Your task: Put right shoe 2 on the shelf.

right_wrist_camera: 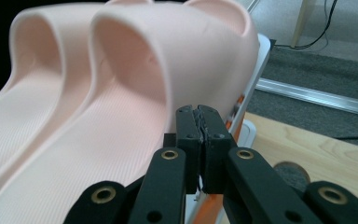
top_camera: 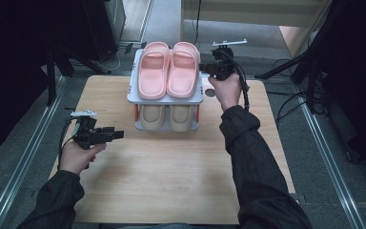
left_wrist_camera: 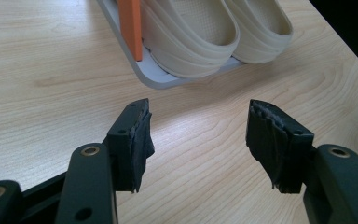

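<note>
A small two-level shoe rack (top_camera: 198, 98) with a grey tray top and orange posts stands near the far side of the light wooden table (top_camera: 171, 176). A pair of soft pink rubber slippers (top_camera: 169, 69) lies side by side on its top level, toes pointing away from the person. A pair of cream rubber slippers (top_camera: 167, 117) sits on the lower level.

The right tool (top_camera: 204, 68) is up beside the right pink slipper, at the outer edge of the rack's top level. In the right gripper view its jaws are squeezed tight together with nothing between them, and their tips sit right against the outer side of that slipper (right_wrist_camera: 135, 93). It looks like the tool is nudging the slipper, not holding it.

The left tool (top_camera: 116, 134) waits low over the table, in front of and to the left of the rack. Its jaws are spread wide with only bare table between them.

Both pairs seem to be in place already. I think what is left is a small push to make the pink pair sit neatly.
</note>
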`<state>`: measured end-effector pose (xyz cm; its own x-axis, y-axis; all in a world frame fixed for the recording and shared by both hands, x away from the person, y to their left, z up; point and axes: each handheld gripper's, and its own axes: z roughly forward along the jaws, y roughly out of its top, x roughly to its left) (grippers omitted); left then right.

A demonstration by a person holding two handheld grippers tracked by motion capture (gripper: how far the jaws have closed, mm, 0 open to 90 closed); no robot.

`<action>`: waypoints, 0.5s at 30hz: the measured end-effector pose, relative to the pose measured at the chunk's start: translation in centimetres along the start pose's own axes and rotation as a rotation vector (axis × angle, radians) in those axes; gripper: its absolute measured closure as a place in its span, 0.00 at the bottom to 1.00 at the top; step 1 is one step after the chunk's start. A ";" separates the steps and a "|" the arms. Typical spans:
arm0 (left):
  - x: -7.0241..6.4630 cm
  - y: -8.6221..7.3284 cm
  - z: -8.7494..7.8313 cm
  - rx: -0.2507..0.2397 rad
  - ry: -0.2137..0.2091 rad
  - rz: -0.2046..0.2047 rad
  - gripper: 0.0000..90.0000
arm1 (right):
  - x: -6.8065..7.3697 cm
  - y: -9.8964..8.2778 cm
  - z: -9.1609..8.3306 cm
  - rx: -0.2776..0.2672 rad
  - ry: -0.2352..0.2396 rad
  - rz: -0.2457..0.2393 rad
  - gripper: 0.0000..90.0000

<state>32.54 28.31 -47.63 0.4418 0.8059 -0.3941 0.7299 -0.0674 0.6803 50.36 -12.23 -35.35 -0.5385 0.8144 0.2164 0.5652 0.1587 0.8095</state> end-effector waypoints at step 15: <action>-0.5 0.3 0.4 0.006 0.003 0.013 0.44 | 1.6 -9.1 -6.7 -0.021 0.094 -0.046 0.91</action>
<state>32.76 27.67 -47.48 0.4497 0.8068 -0.3833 0.7273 -0.0817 0.6814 40.21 -16.14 -38.69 -0.6205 0.7501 0.2285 0.5260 0.1821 0.8308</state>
